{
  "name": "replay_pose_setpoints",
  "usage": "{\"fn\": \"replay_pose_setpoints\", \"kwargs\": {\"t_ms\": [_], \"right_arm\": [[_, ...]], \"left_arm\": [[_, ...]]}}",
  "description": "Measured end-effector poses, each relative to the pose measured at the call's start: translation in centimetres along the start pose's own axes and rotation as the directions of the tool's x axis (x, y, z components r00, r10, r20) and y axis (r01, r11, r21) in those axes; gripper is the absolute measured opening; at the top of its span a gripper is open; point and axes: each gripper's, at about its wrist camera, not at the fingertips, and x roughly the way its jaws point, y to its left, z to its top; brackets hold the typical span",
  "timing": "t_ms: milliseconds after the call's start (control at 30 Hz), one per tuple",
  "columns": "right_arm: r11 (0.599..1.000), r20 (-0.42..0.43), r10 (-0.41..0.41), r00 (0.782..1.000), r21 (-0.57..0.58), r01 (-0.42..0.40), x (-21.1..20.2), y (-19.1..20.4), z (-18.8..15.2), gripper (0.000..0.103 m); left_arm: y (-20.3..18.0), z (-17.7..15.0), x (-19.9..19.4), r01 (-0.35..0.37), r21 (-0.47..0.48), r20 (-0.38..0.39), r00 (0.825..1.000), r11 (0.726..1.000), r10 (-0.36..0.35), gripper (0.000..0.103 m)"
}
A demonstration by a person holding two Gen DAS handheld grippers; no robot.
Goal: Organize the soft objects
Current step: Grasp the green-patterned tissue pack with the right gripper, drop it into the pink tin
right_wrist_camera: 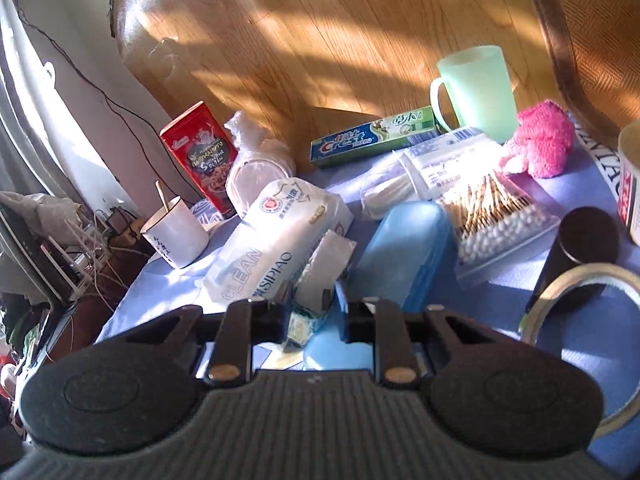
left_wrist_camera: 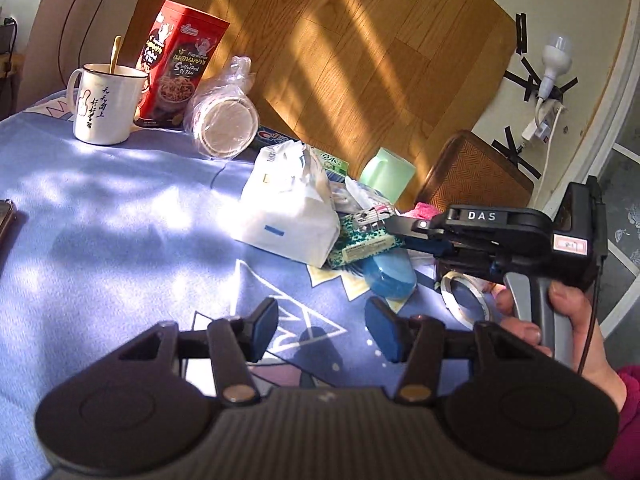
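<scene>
Your right gripper pinches the small tissue pack, crowded between white wipes pack and blue case. Your left gripper hangs part-open, empty.

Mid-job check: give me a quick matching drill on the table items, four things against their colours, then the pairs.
Things:
1. snack tin
2. plastic cup
3. fluffy cloth
4. mug with spoon

Colours:
A. pink
B. white
C. red
D. pale green

Pairs: 1-C, 2-D, 3-A, 4-B
</scene>
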Motion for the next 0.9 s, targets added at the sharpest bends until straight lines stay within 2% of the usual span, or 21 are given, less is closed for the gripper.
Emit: {"fn": "replay_pose_setpoints", "kwargs": {"t_ms": [133,267,333,433,567,700,800,900], "right_arm": [[0.999,0.043,0.055,0.998,0.0,-0.055,-5.0,-0.8,-1.3,0.022],[0.996,0.006,0.083,0.997,0.023,-0.083,-9.4,-3.3,-3.6,0.022],[0.998,-0.014,0.046,0.999,0.03,-0.046,-11.0,-4.7,-5.1,0.023],[0.998,-0.025,-0.065,0.998,0.007,0.065,-12.4,-5.6,-7.2,0.025],[0.978,0.017,-0.171,0.985,-0.12,0.172,-13.2,-4.8,-8.5,0.048],[0.948,0.007,-0.158,0.987,-0.279,0.154,-12.5,-3.6,-9.1,0.066],[0.924,-0.019,-0.162,0.987,-0.354,0.145,-10.8,-3.0,-9.0,0.067],[0.891,-0.024,-0.176,0.984,-0.428,0.149,-9.2,-2.0,-8.8,0.066]], "left_arm": [[-0.6,-0.4,0.6,0.033,0.008,-0.017,0.999,0.999,-0.033,0.049],[-1.7,-0.9,2.0,0.079,0.022,-0.055,0.995,0.997,-0.077,0.052],[-2.5,-1.1,3.1,0.108,0.032,-0.088,0.991,0.994,-0.105,0.052],[-3.9,-1.5,4.6,0.137,0.045,-0.128,0.983,0.99,-0.131,0.052],[-5.5,-2.0,5.8,0.161,0.058,-0.17,0.974,0.985,-0.15,0.059],[-6.9,-2.2,6.4,0.178,0.078,-0.198,0.967,0.981,-0.16,0.077],[-7.7,-2.3,7.3,0.173,0.085,-0.22,0.964,0.981,-0.15,0.084],[-8.9,-2.6,8.1,0.186,0.11,-0.237,0.959,0.976,-0.156,0.083]]}}
